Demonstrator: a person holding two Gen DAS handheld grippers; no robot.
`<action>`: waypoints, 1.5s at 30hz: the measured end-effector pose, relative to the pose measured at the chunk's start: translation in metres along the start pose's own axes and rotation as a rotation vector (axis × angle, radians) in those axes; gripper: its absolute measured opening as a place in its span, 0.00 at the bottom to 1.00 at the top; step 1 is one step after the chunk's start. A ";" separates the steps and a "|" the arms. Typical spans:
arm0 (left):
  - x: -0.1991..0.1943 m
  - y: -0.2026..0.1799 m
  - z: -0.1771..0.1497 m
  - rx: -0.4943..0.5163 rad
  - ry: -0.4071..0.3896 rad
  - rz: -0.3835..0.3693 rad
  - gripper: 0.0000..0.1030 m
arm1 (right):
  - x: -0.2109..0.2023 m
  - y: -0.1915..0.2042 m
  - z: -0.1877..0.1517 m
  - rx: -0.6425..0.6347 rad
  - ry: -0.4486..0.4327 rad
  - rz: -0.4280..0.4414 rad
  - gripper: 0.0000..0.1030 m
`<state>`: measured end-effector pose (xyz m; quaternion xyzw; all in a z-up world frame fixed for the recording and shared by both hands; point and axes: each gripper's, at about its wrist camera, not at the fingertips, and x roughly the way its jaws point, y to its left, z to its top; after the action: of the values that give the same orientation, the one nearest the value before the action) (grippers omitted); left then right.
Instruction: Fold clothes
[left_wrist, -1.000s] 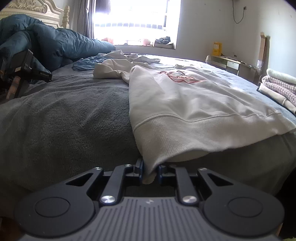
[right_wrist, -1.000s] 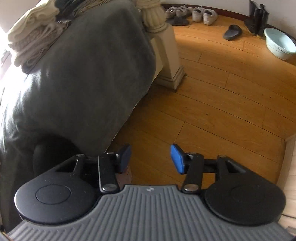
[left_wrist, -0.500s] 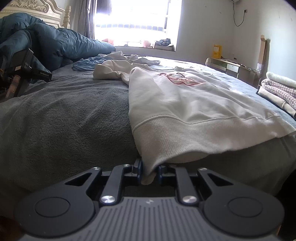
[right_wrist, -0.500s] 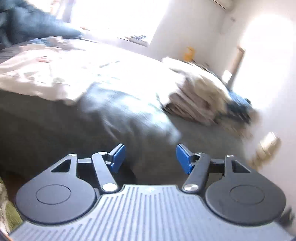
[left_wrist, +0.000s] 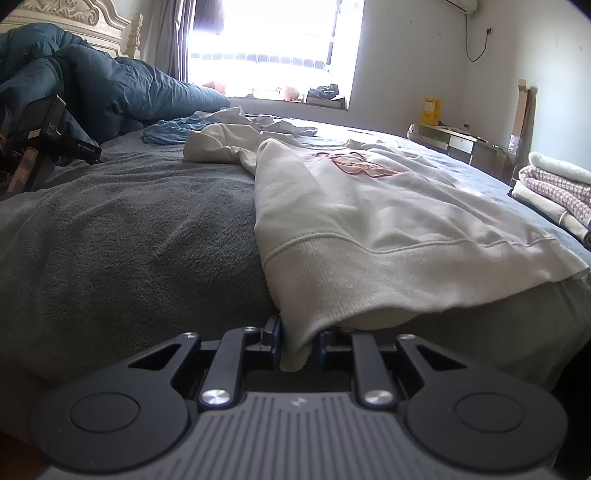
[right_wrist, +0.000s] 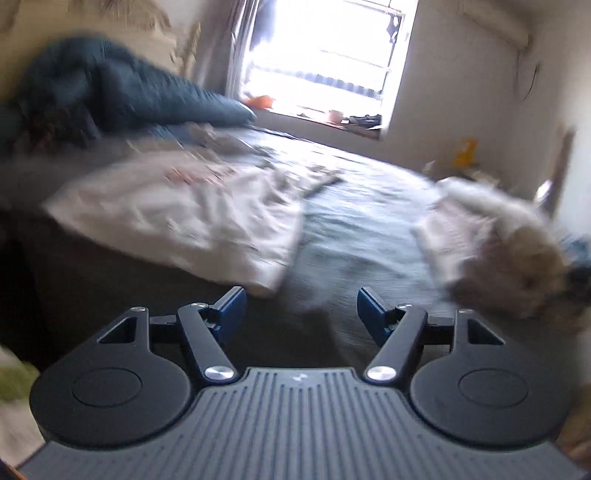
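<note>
**Left gripper clamped on a sweatshirt hem; right gripper empty above the bed**

Where the ribbed hem of the cream-white cotton sweatshirt (left_wrist: 369, 206) drops over the near edge of the bed, the left gripper (left_wrist: 297, 345) has it pinched: the two dark fingers stand nearly together, with a fold of the hem filling the narrow space between them and hiding the faces of the pads. The rest of the garment lies spread front-up on the grey terry bedspread (left_wrist: 122, 240), its pink chest print partly foreshortened; its far sleeve is bunched and hard to separate from the pale-blue crumpled clothes (left_wrist: 173, 129) beyond it. A dark-blue quilted duvet (left_wrist: 110, 85) is heaped at the headboard end. At the right border a stack of folded cream and checked textiles (left_wrist: 557, 188) is cut off by the frame edge, and at the left border a black boxy device (left_wrist: 40, 133) is only partly in view.

Right wrist view — heavily motion-blurred. The right gripper (right_wrist: 298, 314) is spread wide, its blue-faced pads (right_wrist: 232, 308) well apart with nothing between them. It hangs over the near edge of the bedspread (right_wrist: 354, 221), with the sweatshirt (right_wrist: 184, 214) to its left and the folded stack (right_wrist: 506, 251) to its right; neither outline can be read sharply, and the print shows only as a reddish smear.
</note>
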<state>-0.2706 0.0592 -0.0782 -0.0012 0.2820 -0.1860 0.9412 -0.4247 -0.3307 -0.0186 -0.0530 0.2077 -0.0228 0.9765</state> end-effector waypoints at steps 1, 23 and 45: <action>0.001 0.000 0.000 -0.005 -0.003 0.001 0.19 | 0.008 -0.001 0.001 0.069 -0.020 0.062 0.65; 0.001 -0.002 -0.005 -0.041 -0.077 0.009 0.23 | 0.151 -0.019 0.031 0.280 0.082 0.048 0.47; 0.000 -0.010 -0.003 -0.019 -0.092 0.066 0.12 | 0.209 -0.056 0.045 0.338 0.123 -0.032 0.10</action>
<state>-0.2759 0.0508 -0.0796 -0.0092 0.2400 -0.1519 0.9588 -0.2173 -0.3962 -0.0557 0.1102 0.2593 -0.0764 0.9565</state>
